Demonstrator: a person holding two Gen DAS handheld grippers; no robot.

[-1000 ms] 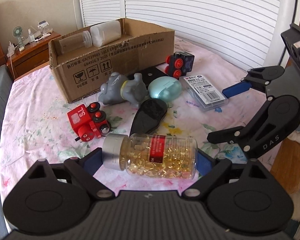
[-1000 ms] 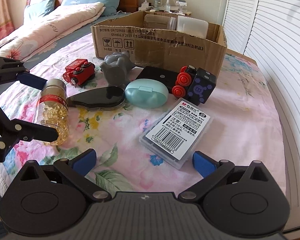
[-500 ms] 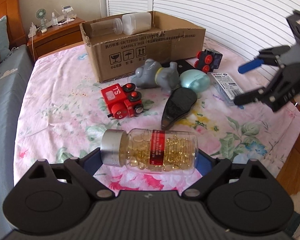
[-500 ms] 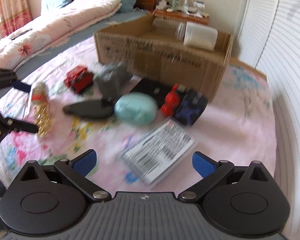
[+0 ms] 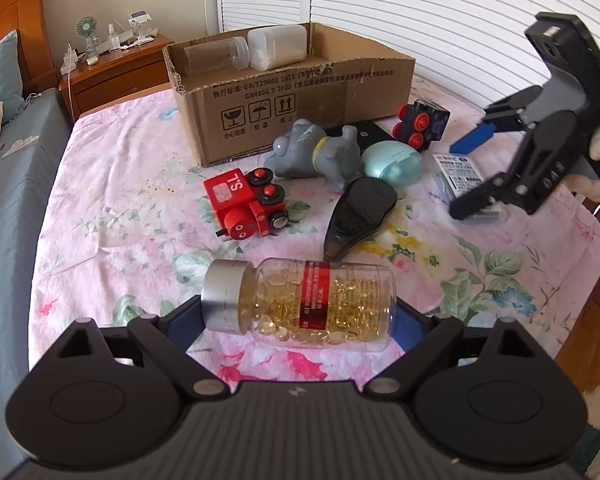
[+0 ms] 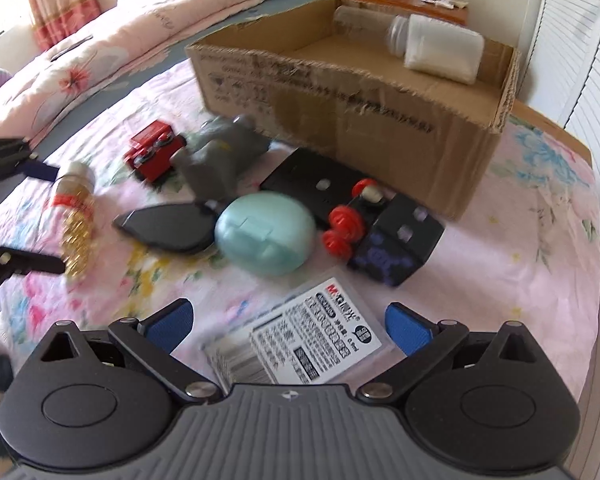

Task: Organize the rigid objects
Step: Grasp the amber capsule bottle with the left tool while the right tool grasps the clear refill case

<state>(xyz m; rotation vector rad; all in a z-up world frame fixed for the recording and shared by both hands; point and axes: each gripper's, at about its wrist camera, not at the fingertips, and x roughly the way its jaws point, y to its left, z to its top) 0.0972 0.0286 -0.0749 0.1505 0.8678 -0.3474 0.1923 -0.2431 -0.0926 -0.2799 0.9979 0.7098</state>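
Left tongs (image 5: 298, 316) grip the pill bottle (image 5: 300, 302) end to end, one pad on its silver cap and the other on its base, so its long axis runs crosswise between my fingers. It looks lifted off the bed (image 5: 120, 200). The box (image 5: 292, 88) lies straight ahead, beyond the red train (image 5: 244, 208) and grey toy (image 5: 314, 154), with two clear jars already in it. The bottle has to travel forward and over the near wall, I judge, and the left tongs are the ones placed for that.

Right tongs (image 6: 288, 326) stand wide open and hold nothing. The flat labelled case (image 6: 296, 344) lies on the bed right between and under their blue pads, tilted diagonally; the mint case (image 6: 266, 236) and dark train car (image 6: 388, 240) sit just beyond.
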